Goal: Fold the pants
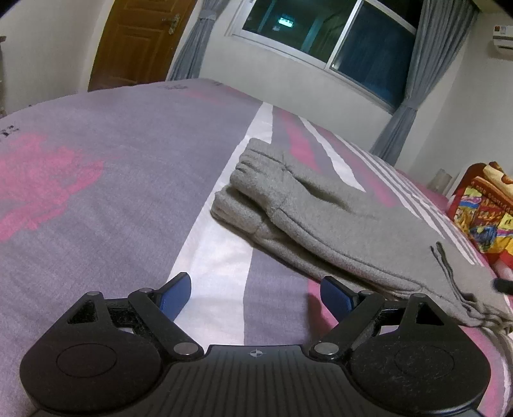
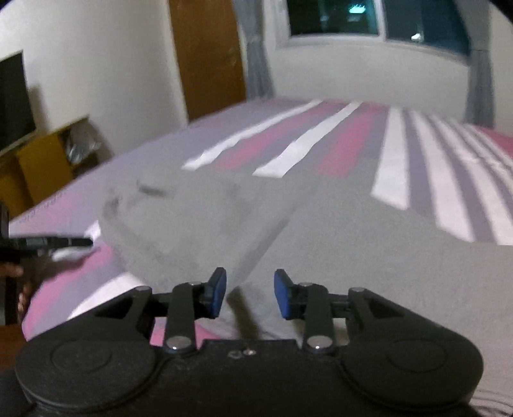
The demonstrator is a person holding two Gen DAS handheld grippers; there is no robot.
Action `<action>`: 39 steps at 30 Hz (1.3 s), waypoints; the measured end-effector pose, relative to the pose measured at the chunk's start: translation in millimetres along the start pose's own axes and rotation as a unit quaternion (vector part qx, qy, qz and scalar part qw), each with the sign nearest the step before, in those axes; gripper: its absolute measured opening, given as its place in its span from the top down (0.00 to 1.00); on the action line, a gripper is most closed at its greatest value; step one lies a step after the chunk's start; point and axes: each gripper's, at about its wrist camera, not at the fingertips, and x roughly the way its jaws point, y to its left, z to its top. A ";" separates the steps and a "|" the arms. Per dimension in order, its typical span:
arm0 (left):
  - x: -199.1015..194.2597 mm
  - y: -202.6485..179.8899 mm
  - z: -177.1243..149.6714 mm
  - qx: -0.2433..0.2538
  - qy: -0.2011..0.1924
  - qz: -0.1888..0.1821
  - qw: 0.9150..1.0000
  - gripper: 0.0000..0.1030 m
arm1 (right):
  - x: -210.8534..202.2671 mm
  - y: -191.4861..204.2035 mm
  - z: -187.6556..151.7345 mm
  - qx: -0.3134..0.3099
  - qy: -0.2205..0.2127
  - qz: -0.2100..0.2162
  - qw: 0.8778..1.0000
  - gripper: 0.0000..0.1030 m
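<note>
Two grippers: left gripper (image 1: 255, 296) open, empty | right gripper (image 2: 250, 293) parted, unloaded | pants (image 1: 336, 218) folded on bed (image 1: 112, 192)

Fuzzy fleece pants (image 1: 336, 211), matt woven bedsheet (image 1: 128, 192)

A striped bed (image 1: 128, 208) fills the room; behind it stand a brown door (image 1: 134, 41), a dark window (image 1: 323, 29) and grey curtains (image 1: 420, 80).
</note>
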 end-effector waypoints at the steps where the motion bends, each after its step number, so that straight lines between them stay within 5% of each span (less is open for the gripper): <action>1: 0.1 -0.9 -0.2 0.002 0.000 0.002 1.000 0.15 | -8.9 -7.9 -0.9 0.004 -0.011 -0.014 1.000 0.70; 5: 1.3 -5.1 -2.4 0.008 -0.002 0.012 1.000 0.15 | -53.4 -56.8 -12.1 0.055 -0.054 -0.122 0.990 0.60; 7: 2.9 -7.7 -2.7 0.011 -0.001 0.019 1.000 0.15 | -57.5 -92.2 -28.4 0.114 -0.024 -0.201 0.973 0.44; 8: 4.4 -9.2 -2.4 0.013 0.001 0.019 1.000 0.10 | -44.0 -112.3 -41.8 0.144 0.034 -0.218 0.965 0.41; 9: 5.3 -10.8 -2.0 0.016 0.004 0.020 1.000 0.10 | -34.4 -126.4 -55.3 0.157 0.067 -0.199 0.965 0.40; 11: 6.7 -14.9 -0.6 0.025 0.011 0.026 0.999 0.08 | -34.7 -128.7 -57.1 0.134 0.054 -0.193 0.970 0.35; 13: 6.8 -16.9 0.2 0.030 0.015 0.030 0.999 0.08 | -32.8 -130.2 -46.8 0.142 0.061 -0.220 0.963 0.20; 18: 6.1 -17.4 1.4 0.029 0.014 0.030 0.999 0.07 | -41.8 -144.8 -22.7 0.164 -0.017 -0.256 0.953 0.13; 21: 7.8 -20.2 0.5 0.035 0.015 0.032 0.999 0.04 | 3.8 -171.4 -35.4 0.172 0.105 -0.216 0.955 0.07; 24: 8.9 -23.1 0.4 0.042 0.018 0.034 0.998 0.04 | -3.0 -178.3 -18.0 0.164 0.061 -0.214 0.961 0.07; 28: 10.7 -26.1 1.2 0.048 0.021 0.037 0.998 0.01 | -5.0 -202.7 8.7 0.181 -0.017 -0.256 0.949 0.07; 30: 11.2 -27.6 1.4 0.050 0.022 0.040 0.998 0.01 | 17.5 -223.3 13.3 0.177 0.014 -0.277 0.944 0.07; 32: 11.2 -28.8 1.8 0.050 0.024 0.043 0.998 0.01 | 50.2 -245.7 3.6 0.183 0.091 -0.271 0.941 0.02; 35: 10.8 -28.8 1.4 0.050 0.022 0.043 0.998 0.00 | 39.0 -247.2 11.9 0.186 0.078 -0.264 0.943 0.03; 37: 11.0 -29.5 0.4 0.051 0.022 0.045 0.997 0.00 | 13.2 -225.3 10.1 0.170 0.008 -0.281 0.944 0.02; 39: 11.2 -30.8 0.8 0.051 0.023 0.049 0.997 0.00 | 3.0 -218.9 -4.9 0.175 -0.002 -0.278 0.945 0.02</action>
